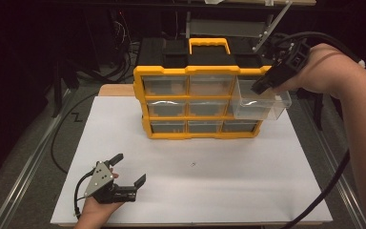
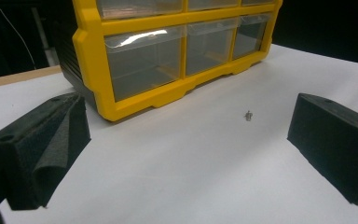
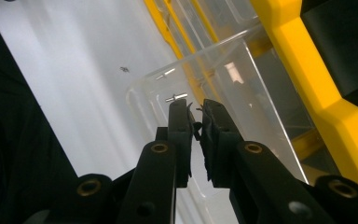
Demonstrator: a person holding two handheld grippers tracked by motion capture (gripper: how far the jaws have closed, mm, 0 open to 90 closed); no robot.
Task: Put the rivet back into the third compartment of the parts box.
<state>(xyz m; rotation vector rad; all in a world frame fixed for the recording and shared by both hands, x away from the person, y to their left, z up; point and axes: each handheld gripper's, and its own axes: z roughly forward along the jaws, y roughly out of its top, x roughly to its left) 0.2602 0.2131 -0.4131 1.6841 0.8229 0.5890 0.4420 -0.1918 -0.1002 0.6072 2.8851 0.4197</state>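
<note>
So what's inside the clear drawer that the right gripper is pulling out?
Through the clear drawer wall a small metal screw shows near the front. The right gripper, shut on the front wall, covers part of the floor.

Dark room, cables [image 1: 119, 52] behind white tabletop [image 1: 228, 191]

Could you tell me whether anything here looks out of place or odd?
Two things stand out. A small screw lies alone on the white sheet, in front of the yellow drawer organizer. The top right clear drawer is pulled well out, with the right gripper clamped on its front wall.
</note>
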